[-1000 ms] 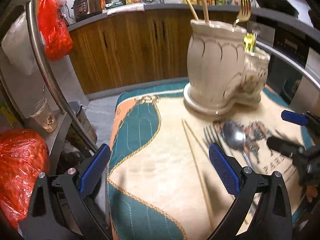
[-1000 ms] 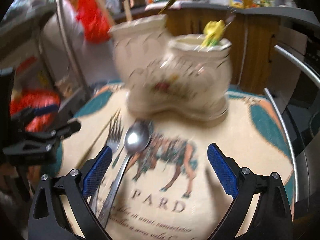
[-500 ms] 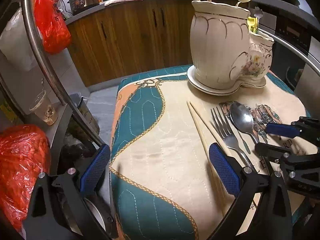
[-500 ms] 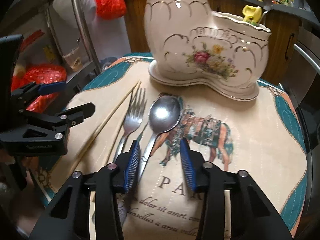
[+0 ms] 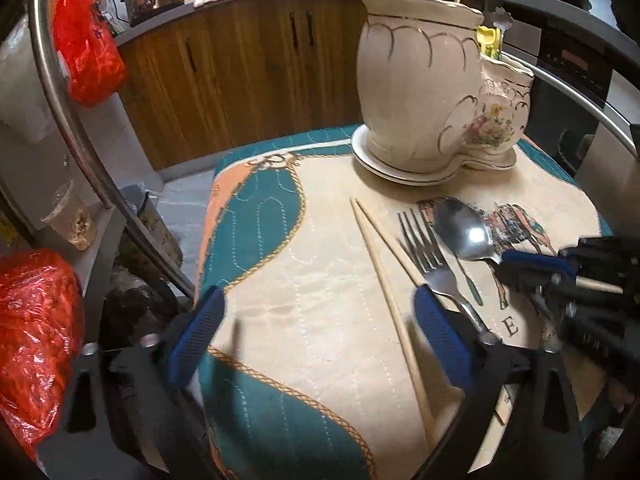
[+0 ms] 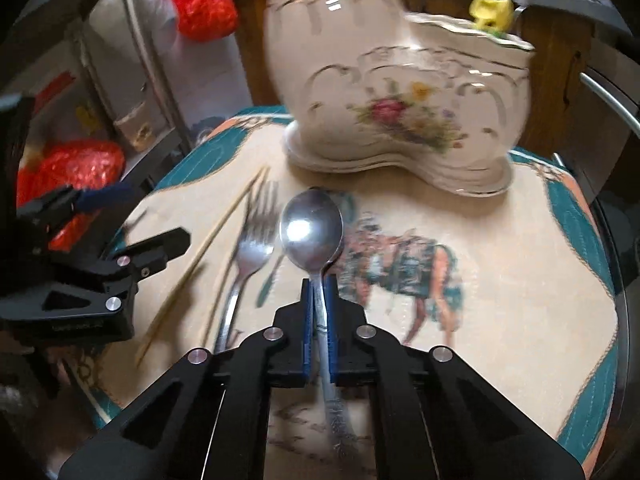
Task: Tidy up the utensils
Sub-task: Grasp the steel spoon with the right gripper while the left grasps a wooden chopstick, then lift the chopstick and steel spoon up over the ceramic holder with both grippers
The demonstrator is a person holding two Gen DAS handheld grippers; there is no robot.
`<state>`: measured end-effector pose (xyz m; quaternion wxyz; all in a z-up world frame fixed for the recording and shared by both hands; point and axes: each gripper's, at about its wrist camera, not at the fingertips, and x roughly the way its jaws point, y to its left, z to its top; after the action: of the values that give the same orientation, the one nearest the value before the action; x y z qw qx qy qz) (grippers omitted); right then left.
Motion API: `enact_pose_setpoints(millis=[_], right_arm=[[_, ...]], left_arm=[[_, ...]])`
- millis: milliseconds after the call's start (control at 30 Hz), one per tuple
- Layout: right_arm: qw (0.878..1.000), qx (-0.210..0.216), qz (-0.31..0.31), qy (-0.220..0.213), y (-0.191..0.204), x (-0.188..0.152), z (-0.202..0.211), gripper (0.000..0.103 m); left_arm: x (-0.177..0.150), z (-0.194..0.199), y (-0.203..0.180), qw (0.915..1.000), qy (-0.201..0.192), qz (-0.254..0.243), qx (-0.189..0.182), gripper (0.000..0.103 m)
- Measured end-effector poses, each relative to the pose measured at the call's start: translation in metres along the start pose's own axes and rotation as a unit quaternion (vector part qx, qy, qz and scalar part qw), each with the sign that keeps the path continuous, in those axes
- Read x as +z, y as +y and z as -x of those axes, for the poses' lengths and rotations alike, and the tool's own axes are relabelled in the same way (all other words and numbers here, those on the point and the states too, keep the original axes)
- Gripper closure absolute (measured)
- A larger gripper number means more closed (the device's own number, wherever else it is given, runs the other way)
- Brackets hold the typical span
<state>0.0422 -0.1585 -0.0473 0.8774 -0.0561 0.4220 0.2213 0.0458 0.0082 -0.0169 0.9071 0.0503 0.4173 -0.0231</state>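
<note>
A steel spoon lies on the patterned mat, bowl toward the cream ceramic utensil holder. My right gripper is shut on the spoon's handle just behind the bowl; it also shows in the left wrist view with the spoon. A steel fork and a pair of wooden chopsticks lie left of the spoon. My left gripper is open and empty, low over the mat's near edge, with the chopsticks between its fingers. The holder has chopsticks and a gold fork in it.
The mat covers a small table that drops off to the floor on the left. A curved metal rail, red plastic bags and wooden cabinets stand around. A plastic cup sits on a low shelf.
My right gripper has closed from wide open onto the spoon's handle. My left gripper has drawn back a little and stays open.
</note>
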Motion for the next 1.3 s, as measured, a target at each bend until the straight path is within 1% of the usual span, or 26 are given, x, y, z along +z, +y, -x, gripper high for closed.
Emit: enact_pose_setpoints(millis=[33, 100, 233, 267, 333, 367, 433, 467, 633, 667, 700, 733, 767, 867, 967, 1033, 1067, 1133, 1267, 1300], right_arm=[[1.0, 0.0, -0.004, 0.0, -0.004, 0.001, 0.001, 0.096], [1.0, 0.001, -0.011, 0.0, -0.009, 0.001, 0.001, 0.097], [1.0, -0.005, -0.012, -0.003, -0.014, 0.001, 0.004, 0.097], [1.0, -0.007, -0.011, -0.004, -0.014, 0.001, 0.005, 0.097], [1.0, -0.008, -0.01, -0.006, -0.016, 0.001, 0.008, 0.097], [1.0, -0.006, -0.009, -0.006, -0.017, 0.0, 0.009, 0.097], [1.0, -0.004, -0.009, -0.004, -0.017, 0.0, 0.01, 0.097], [1.0, -0.001, -0.009, -0.003, -0.018, -0.001, 0.01, 0.097], [1.0, 0.006, -0.008, -0.007, -0.016, -0.001, 0.012, 0.097], [1.0, 0.008, -0.008, -0.008, -0.017, -0.001, 0.013, 0.097], [1.0, 0.009, -0.008, -0.01, -0.017, 0.0, 0.013, 0.097], [1.0, 0.012, -0.008, -0.011, -0.017, 0.0, 0.014, 0.097], [1.0, 0.015, -0.009, -0.014, -0.018, 0.0, 0.016, 0.097], [0.999, 0.025, -0.014, -0.024, -0.019, 0.001, 0.02, 0.097], [0.999, 0.032, -0.02, -0.038, -0.022, 0.002, 0.026, 0.097], [0.998, 0.04, -0.026, -0.05, -0.025, 0.003, 0.032, 0.097], [0.997, 0.043, -0.026, -0.059, -0.025, 0.003, 0.036, 0.097], [0.996, 0.042, -0.026, -0.075, -0.026, 0.004, 0.043, 0.097], [0.992, 0.048, -0.035, -0.11, -0.032, 0.007, 0.057, 0.097], [0.991, 0.048, -0.037, -0.123, -0.033, 0.008, 0.063, 0.097]], left_arm=[[0.0, -0.001, -0.001, 1.0, 0.004, -0.001, -0.005, 0.021], [0.0, -0.003, -0.005, 0.9998, 0.01, -0.004, -0.016, 0.03], [0.002, -0.004, -0.015, 0.9991, 0.014, -0.015, -0.037, 0.041], [0.002, -0.005, -0.018, 0.9989, 0.017, -0.018, -0.04, 0.048], [0.002, -0.009, -0.022, 0.9986, 0.026, -0.023, -0.04, 0.058], [0.002, -0.013, -0.024, 0.9983, 0.034, -0.024, -0.042, 0.069], [0.004, -0.015, -0.023, 0.9983, 0.037, -0.018, -0.041, 0.074], [0.005, -0.016, -0.022, 0.9983, 0.036, -0.015, -0.042, 0.078], [0.01, -0.022, -0.021, 0.9987, 0.035, -0.005, -0.037, 0.081], [0.011, -0.023, -0.021, 0.9988, 0.034, -0.004, -0.035, 0.084], [0.012, -0.024, -0.02, 0.9988, 0.034, -0.003, -0.034, 0.091], [0.012, -0.024, -0.02, 0.9989, 0.034, 0.0, -0.033, 0.096], [0.013, -0.025, -0.017, 0.9987, 0.034, 0.007, -0.036, 0.098], [0.014, -0.026, -0.011, 0.9981, 0.035, 0.018, -0.047, 0.098], [0.014, -0.019, -0.007, 0.9983, 0.021, 0.024, -0.048, 0.098], [0.015, -0.01, -0.004, 0.9982, 0.004, 0.032, -0.051, 0.098], [0.015, -0.002, -0.001, 0.9977, -0.011, 0.038, -0.054, 0.098], [0.016, 0.007, 0.003, 0.9968, -0.029, 0.048, -0.058, 0.098], [0.017, 0.035, 0.014, 0.9911, -0.086, 0.071, -0.072, 0.098], [0.018, 0.044, 0.017, 0.9883, -0.107, 0.074, -0.078, 0.098]])
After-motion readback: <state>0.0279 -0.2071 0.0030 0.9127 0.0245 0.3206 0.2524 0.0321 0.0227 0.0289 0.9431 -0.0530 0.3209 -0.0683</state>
